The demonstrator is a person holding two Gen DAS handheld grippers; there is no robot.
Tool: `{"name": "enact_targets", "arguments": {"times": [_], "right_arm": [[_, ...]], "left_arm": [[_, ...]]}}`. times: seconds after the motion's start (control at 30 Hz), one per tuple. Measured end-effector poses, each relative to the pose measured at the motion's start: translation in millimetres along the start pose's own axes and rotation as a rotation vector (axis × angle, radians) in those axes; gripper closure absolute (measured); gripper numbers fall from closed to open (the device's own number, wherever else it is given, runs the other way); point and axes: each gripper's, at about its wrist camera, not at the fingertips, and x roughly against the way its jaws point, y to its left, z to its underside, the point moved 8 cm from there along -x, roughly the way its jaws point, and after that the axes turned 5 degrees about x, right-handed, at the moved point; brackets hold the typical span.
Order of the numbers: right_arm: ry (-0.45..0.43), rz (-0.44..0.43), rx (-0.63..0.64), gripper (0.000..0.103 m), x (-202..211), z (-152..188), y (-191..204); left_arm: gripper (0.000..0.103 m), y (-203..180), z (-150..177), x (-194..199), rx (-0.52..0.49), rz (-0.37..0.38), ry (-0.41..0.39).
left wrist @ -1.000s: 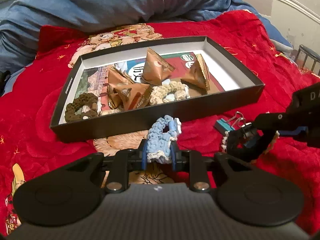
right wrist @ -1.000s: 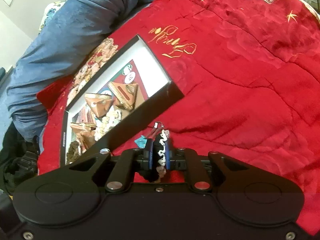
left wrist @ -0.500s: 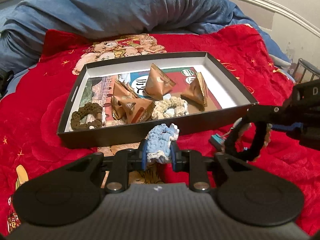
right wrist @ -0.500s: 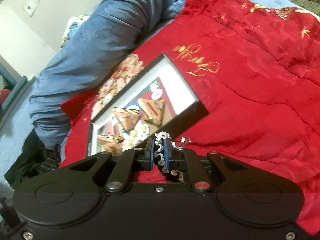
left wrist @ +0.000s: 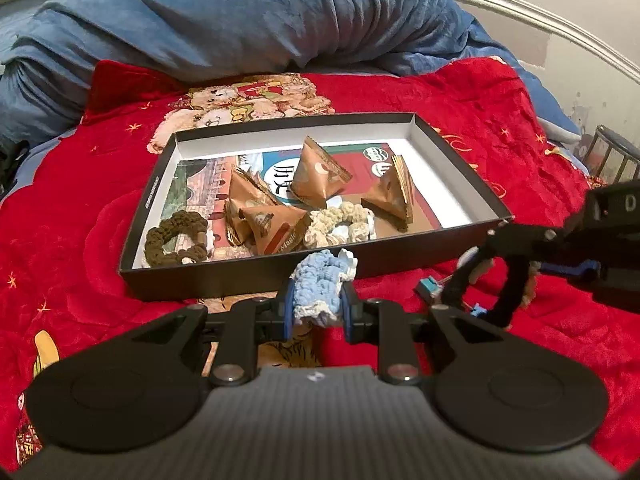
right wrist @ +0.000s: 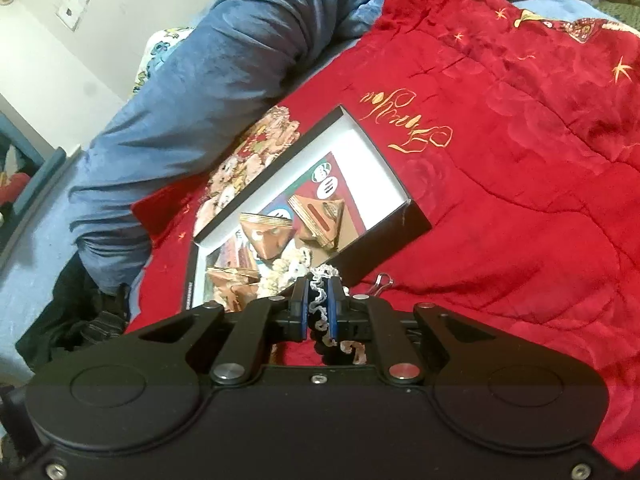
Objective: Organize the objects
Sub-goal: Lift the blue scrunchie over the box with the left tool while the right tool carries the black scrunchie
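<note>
Left gripper: we saw the left gripper (left wrist: 316, 312) pinching a blue-and-white crocheted scrunchie (left wrist: 322, 284) between its blue pads, just in front of the near wall of the black box (left wrist: 248, 276).
Right gripper: we found the right gripper (right wrist: 318, 312) pressed together on a black scrunchie with pale trim (right wrist: 320, 300); from the left wrist view its loop (left wrist: 500, 280) hung below the jaws, off the box's right near corner.
Box: it lay open on the red quilt (left wrist: 72, 240), white inside, with a printed sheet on its floor.
Inside the box: we counted four brown pyramid packets (left wrist: 276, 224), a dark brown scrunchie (left wrist: 176, 240) in the left near corner and a cream scrunchie (left wrist: 344, 220) by the near wall.
Beside the box: we noted a teal binder clip (left wrist: 428, 292) on the quilt, just right of the near wall and under the black loop.
Behind the box: a blue blanket (left wrist: 240, 24) was heaped there.
Writing: we read "Mast" on the nearest packet; large characters marked the sheet's blue circle, and small white lettering on the box's left wall was too small to read.
Quilt script: gold embroidered writing (right wrist: 408, 120) lay beyond the box's right side, illegible to us.
</note>
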Motion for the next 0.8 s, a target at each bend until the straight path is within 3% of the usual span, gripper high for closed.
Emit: {"name": "enact_targets", "arguments": {"times": [0.13, 0.37, 0.6, 0.8], "right_arm": [[0.006, 0.019, -0.022, 0.093, 4.5, -0.5, -10.6], [-0.001, -0.039, -0.091, 0.093, 7.2, -5.7, -20.0], [-0.045, -0.165, -0.141, 0.093, 5.7, -14.6, -7.6], [-0.098, -0.192, -0.112, 0.093, -2.1, -25.4, 6.9]], "left_arm": [[0.077, 2.9, -3.7, 3.0, 0.007, -0.002, -0.005], [0.077, 14.3, -14.5, 10.5, 0.046, 0.001, -0.026], [0.077, 28.4, -26.7, 16.2, 0.101, 0.01, -0.044], [0.077, 32.9, -33.1, 19.9, 0.125, 0.007, -0.082]]}}
